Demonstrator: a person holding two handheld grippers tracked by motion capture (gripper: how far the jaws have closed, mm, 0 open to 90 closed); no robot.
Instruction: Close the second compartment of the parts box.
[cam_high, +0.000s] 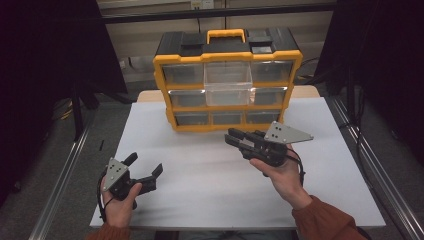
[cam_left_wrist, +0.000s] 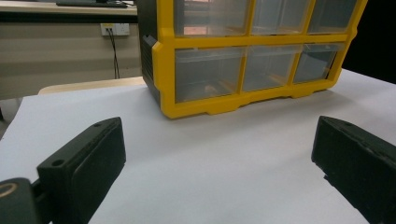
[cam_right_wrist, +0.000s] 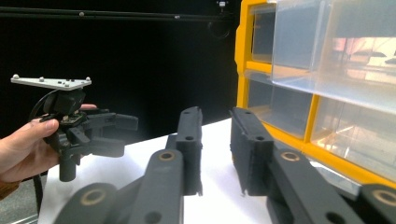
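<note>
We see the yellow drawer organizer (cam_high: 227, 80) at the table's far centre, its top-middle drawer (cam_high: 227, 82) pulled out. Our right gripper (cam_high: 234, 138), jaws slightly parted and empty, hovers just near of it; our left gripper (cam_high: 145, 165) rests wide open, near-left.

This is looking like a lab or workshop set up for recording. A desk (cam_high: 320, 165) covered in plain white sheeting is standing between metal frame rails (cam_high: 370, 165), with black curtains (cam_high: 45, 55) hanging on both sides. A yellow and black parts organizer (cam_high: 227, 80) with clear drawers is sitting at the far edge. Behind it a beige wall (cam_left_wrist: 56, 56) is carrying a power outlet (cam_left_wrist: 115, 29) with a cable running down.
</note>
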